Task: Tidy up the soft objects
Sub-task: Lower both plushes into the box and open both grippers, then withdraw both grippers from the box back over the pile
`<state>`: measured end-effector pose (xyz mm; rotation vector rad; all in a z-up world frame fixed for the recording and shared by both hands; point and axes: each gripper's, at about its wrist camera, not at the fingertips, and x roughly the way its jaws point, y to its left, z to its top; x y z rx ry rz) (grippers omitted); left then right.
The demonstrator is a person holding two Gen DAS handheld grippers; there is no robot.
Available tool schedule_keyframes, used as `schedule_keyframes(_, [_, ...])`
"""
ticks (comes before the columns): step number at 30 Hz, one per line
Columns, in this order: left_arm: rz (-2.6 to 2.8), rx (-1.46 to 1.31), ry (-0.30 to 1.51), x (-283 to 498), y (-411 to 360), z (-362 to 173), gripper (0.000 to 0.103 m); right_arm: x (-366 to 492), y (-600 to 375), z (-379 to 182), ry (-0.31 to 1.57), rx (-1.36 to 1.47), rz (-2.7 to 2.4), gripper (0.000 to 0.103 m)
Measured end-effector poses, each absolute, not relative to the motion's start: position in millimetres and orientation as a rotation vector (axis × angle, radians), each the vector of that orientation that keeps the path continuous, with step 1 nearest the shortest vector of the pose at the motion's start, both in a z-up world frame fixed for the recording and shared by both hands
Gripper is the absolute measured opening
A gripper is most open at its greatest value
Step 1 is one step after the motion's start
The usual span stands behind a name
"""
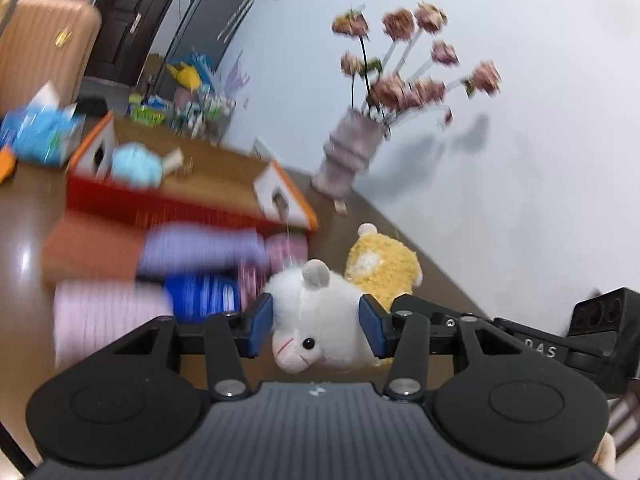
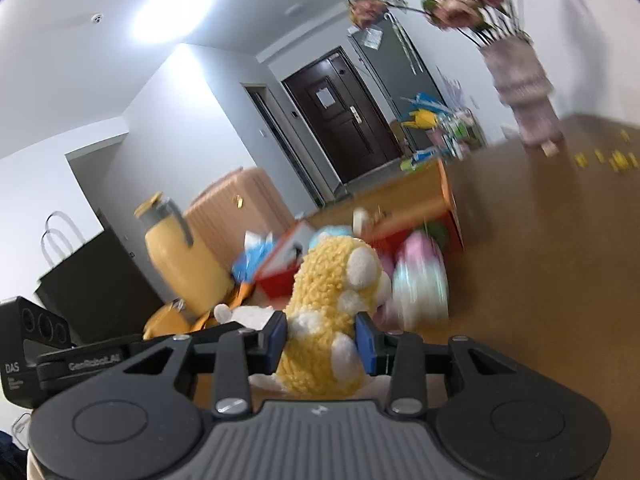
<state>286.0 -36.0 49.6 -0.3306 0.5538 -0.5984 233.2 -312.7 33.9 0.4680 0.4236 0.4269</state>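
Observation:
A white plush alpaca sits between the blue pads of my left gripper, which is shut on its body, head toward the camera. Just behind it is a yellow plush alpaca with white patches. In the right wrist view that yellow plush is squeezed between the pads of my right gripper. Both toys look lifted off the brown table. A red box with orange flaps stands further back, with a light blue plush in it.
A vase of pink flowers stands by the white wall. Blurred purple, pink and blue soft items lie in front of the box. A pink and teal plush, a yellow jug and a suitcase are around.

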Motion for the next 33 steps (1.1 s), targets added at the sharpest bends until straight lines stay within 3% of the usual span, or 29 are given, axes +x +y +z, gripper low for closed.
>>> schedule_keyframes(6, [-0.536,-0.294,0.534,416.3,-56.5,75.5,0.047,381.5,-321.0,78.7,0.466,0.418,0.43,0.036])
schedule_keyframes(14, [-0.499,-0.271,0.718,515.7,-83.1,16.6,0.046,509.7,-322.8,41.5,0.68,0.362,0.333,0.037])
schedule_keyframes(19, [-0.533,-0.214,0.767,515.1,-98.9,1.3,0.048,519.9,-322.1,25.9,0.748,0.3,0.27,0.039])
schedule_keyframes(22, [-0.511,-0.171,0.75,508.1,-103.2,5.6,0.051,514.5,-320.0,33.1,0.749,0.293,0.267,0.049])
schedule_keyframes(28, [-0.477,-0.138,0.644,470.5,-78.4,61.5,0.057,477.7,-322.4,83.1,0.646,0.225,0.249,0.056])
schedule_keyframes(31, [-0.389,-0.061,0.544,440.5,-57.7,100.1,0.066,447.5,-320.3,117.2,0.581,0.168,0.247,0.062])
schedule_keyframes(33, [-0.313,0.003,0.47,417.6,-43.4,121.4,0.082,423.2,-317.4,139.7,0.526,0.112,0.237,0.067])
